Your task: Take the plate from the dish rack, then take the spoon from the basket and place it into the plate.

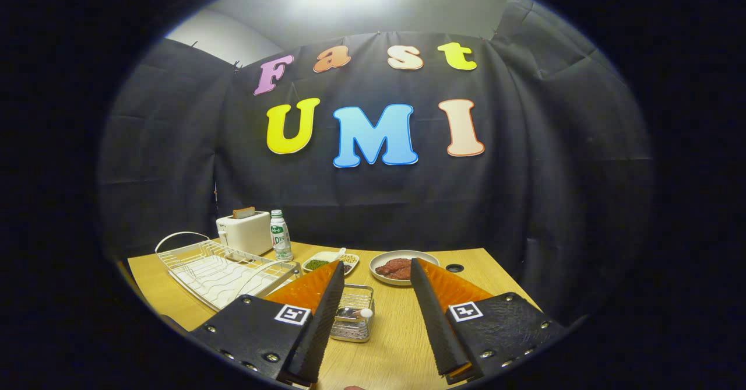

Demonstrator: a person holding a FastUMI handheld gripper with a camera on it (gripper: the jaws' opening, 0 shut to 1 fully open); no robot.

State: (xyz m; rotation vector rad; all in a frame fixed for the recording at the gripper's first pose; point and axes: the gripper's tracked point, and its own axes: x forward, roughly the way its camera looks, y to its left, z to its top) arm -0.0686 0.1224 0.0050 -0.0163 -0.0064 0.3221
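The hand-held gripper [376,273] hangs above the near part of the counter [402,331] with its fingers well apart and nothing between them. The dish rack [224,267] sits on the left of the counter; its wires look bare, and no plate can be made out standing in it. A plate [403,266] lies flat on the counter just beyond the fingertips, right of centre, and carries dark red pieces, apparently meat. The wire basket [352,313] stands near, just beside the left finger, with a white-tipped handle, probably the spoon [356,313], lying in it. Risks, as judged: the basket is light and narrow, so a finger entering off-centre could catch a wire and drag or tip it; the spoon's slim handle could slip from the pads or twist on lifting; a careless release could drop the spoon onto the food or strike the plate's rim and shift it. A divided condiment dish [331,261] lies close to the plate's left, and a wide swing could knock it. Farther left stand a white toaster [245,231] and a small bottle [281,235]. The counter is pale wood-grain with a round cable hole [454,267] at the far right. Black cloth walls enclose the booth, with a bright light overhead.
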